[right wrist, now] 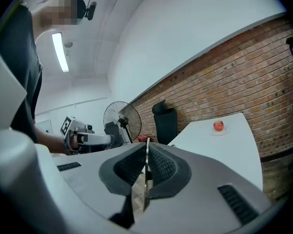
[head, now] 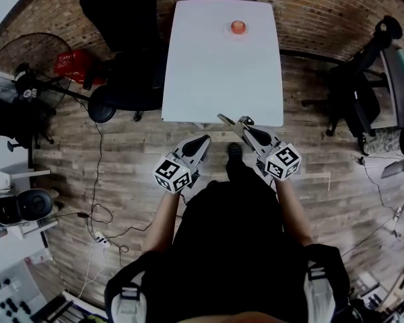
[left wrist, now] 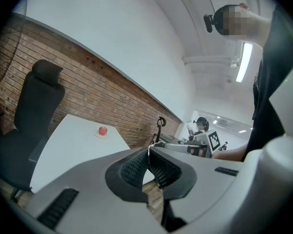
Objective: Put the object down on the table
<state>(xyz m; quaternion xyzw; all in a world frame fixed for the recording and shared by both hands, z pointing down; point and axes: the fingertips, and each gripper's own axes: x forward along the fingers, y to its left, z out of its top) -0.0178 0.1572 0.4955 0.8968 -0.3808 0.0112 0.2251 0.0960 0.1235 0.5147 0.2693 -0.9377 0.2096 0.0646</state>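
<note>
A thin flat metal piece (right wrist: 145, 182) stands edge-on between the pads of my right gripper (right wrist: 147, 152), which is shut on it. In the head view that gripper (head: 246, 123) hovers just off the near edge of the white table (head: 215, 79), and the metal piece's tip (head: 224, 119) pokes out to the left. My left gripper (head: 205, 140) hangs lower and to the left, above the wooden floor. Its jaws (left wrist: 149, 155) are shut with nothing between them. A red apple (head: 238, 26) rests on a small plate at the table's far end.
A black office chair (head: 128, 59) stands against the table's left side. A floor fan (head: 27, 56) and a red box (head: 73, 64) are further left. Another chair with gear (head: 357, 93) is to the right. Cables (head: 101, 214) trail over the floor, and a brick wall (head: 323, 5) runs behind the table.
</note>
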